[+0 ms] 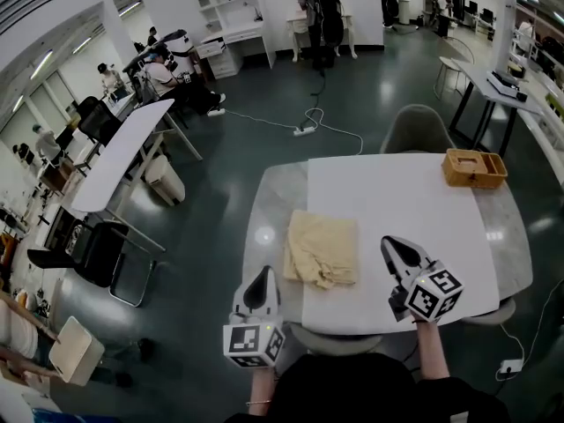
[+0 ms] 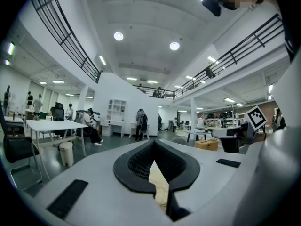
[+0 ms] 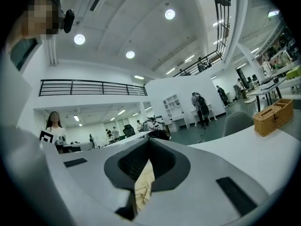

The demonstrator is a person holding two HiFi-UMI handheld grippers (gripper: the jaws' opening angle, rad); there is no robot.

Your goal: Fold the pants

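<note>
The pale yellow pants (image 1: 322,249) lie folded into a small square on the left part of the white table (image 1: 397,192), with a rumpled near edge. My left gripper (image 1: 263,277) hovers shut and empty just left of them, at the table's front corner. My right gripper (image 1: 394,247) hovers shut and empty to their right, above the table's front edge. Both point level across the table. In the left gripper view a strip of the pants (image 2: 158,179) shows through the slit behind the meeting jaws. The right gripper view shows the pants (image 3: 143,185) the same way.
A wicker basket (image 1: 474,167) stands at the table's far right corner. A grey chair (image 1: 416,130) is tucked in at the far side. Long white desks (image 1: 119,152), black office chairs and several people fill the room to the left and behind.
</note>
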